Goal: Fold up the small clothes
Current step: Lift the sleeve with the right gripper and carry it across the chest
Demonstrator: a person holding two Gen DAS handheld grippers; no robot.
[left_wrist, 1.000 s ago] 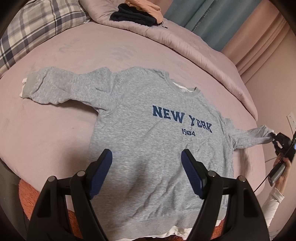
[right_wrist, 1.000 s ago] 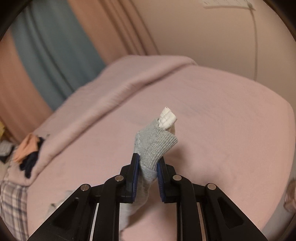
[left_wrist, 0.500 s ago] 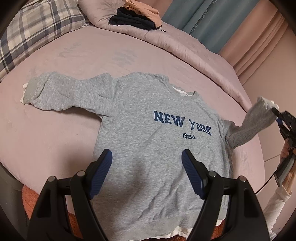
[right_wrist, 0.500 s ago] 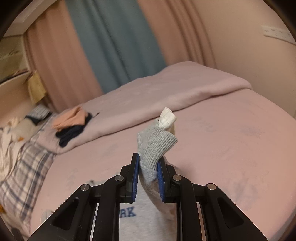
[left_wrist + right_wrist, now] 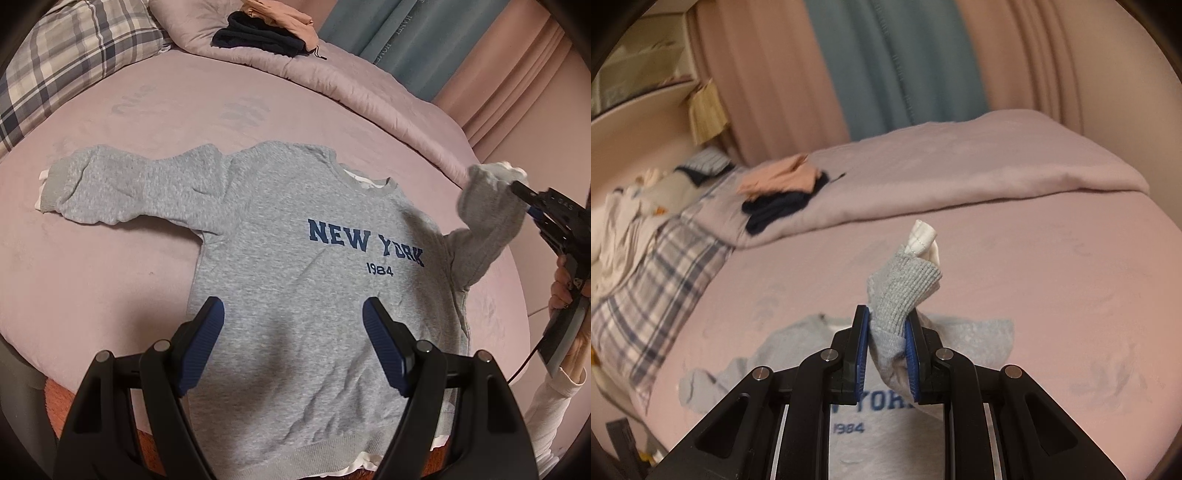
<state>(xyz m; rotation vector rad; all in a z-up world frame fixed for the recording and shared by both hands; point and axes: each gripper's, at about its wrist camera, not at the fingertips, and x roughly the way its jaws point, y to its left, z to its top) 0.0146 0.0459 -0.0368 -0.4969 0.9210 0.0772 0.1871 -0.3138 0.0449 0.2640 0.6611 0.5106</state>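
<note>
A grey sweatshirt [image 5: 295,258] printed NEW YORK 1984 lies face up on the pink bed [image 5: 110,266], its left sleeve [image 5: 110,192] stretched out flat. My right gripper [image 5: 886,350] is shut on the cuff of the right sleeve [image 5: 901,291], which it holds lifted above the bed; a white inner cuff pokes out past the grey one. In the left wrist view that raised sleeve [image 5: 487,218] hangs from the right gripper [image 5: 522,199] at the right edge. My left gripper [image 5: 293,339] hovers open above the sweatshirt's lower part, holding nothing.
A rolled pink blanket [image 5: 332,70] runs along the far side of the bed with dark and peach clothes [image 5: 266,33] stacked on it. A plaid pillow [image 5: 66,55] lies at the far left. Curtains [image 5: 894,66] hang behind. A hand [image 5: 565,288] holds the right gripper's handle.
The right gripper has lifted the right sleeve's cuff off the bed and carried it up and inward toward the sweatshirt's body, turning as it went. The left gripper has stayed almost still.
</note>
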